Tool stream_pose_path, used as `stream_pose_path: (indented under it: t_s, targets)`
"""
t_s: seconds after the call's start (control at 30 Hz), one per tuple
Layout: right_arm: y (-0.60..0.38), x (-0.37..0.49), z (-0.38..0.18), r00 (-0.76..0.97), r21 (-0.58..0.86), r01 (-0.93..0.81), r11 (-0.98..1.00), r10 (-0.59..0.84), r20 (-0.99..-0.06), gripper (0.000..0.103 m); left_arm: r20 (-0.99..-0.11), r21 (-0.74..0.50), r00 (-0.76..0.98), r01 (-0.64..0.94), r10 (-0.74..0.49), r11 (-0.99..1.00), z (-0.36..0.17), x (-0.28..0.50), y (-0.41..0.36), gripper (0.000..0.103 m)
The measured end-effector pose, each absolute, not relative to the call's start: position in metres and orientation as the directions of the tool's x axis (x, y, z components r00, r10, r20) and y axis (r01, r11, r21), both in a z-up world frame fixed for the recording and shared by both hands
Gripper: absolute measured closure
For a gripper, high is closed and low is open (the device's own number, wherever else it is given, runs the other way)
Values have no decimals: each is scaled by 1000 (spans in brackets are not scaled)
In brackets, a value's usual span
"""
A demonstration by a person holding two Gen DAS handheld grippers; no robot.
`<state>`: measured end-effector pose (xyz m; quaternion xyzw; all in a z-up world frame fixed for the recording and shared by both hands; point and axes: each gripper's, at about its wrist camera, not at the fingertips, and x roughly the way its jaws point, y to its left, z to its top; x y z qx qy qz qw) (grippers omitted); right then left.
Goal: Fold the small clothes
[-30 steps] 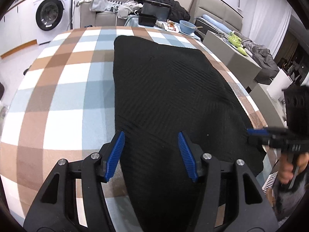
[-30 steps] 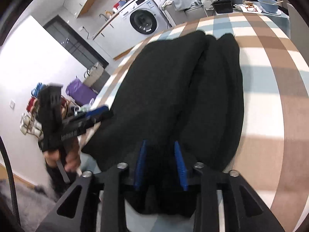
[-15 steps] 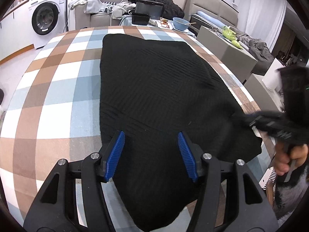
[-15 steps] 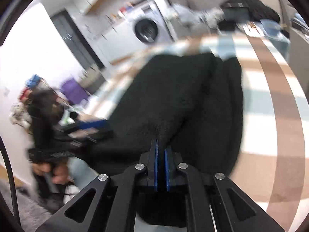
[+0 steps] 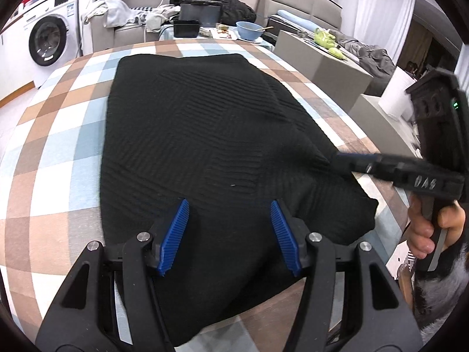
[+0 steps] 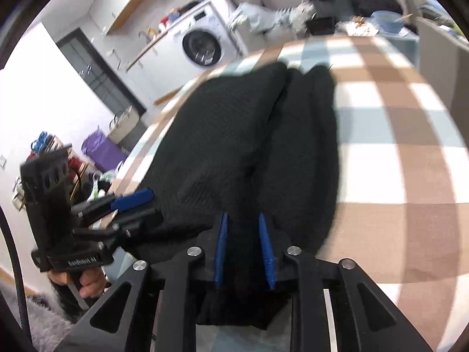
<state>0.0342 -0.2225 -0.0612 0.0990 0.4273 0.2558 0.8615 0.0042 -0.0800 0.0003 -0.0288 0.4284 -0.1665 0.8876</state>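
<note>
A black ribbed knit garment [image 5: 190,123] lies flat along the checked tablecloth [image 5: 58,135]. My left gripper [image 5: 228,205] is open and hovers over the garment's near end, with nothing between its blue pads. From the right wrist view the left gripper [image 6: 143,206] stands at the garment's [image 6: 228,135] left edge. My right gripper [image 6: 242,215] is at the near right edge of the cloth. Its jaws are opening, and a fold of the black knit still lies between the parted pads. In the left wrist view the right gripper [image 5: 343,158] meets a raised ridge of cloth.
A washing machine [image 5: 47,44] stands at the far left. A sofa with clothes, a black tray and a blue bowl [image 5: 249,29] lie beyond the table's far edge. A grey cabinet [image 5: 322,61] runs along the right side. A hand [image 5: 425,228] holds the right gripper's handle.
The right gripper's pads closed tight on a fold of the garment, then parted again. The left gripper slid sideways, so the garment now sits further left in its view.
</note>
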Motion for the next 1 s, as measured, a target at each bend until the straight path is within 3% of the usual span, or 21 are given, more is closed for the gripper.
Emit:
stream_pose_path:
  t_s: [0.03,0.1,0.33,0.67,0.73,0.8,1.0]
  targets:
    - [-227,30,-55,536,379,-355,855,518,-667,77,-750,-196,575,278,-326,941,0,4,-83,47]
    - [-234,28,-52,562,356,-337,871,490,-666,60,-751,-195,572,287,-331,938,0,5,-88,47]
    - [-236,33,-81,508,307,-269,913,405,-760,59,-753,-182,573,292,-324,939,1,6,-89,47]
    - [-249,33,-84,534,344,-246,906,423,-732,53,-746,-176,633,112,-207,978,2,8,-24,42]
    - [-244,34,-84,531,338,-265,903,429,-731,63,-751,-167,636,74,-175,983,-1,9,-8,42]
    - [-237,37,-86,521,350,-285,893,450,-725,85,-759,-160,633,42,-150,986,-5,12,4,42]
    - [-218,52,-89,512,354,-283,891,453,-730,90,-773,-174,618,10,-143,985,-19,18,24,42]
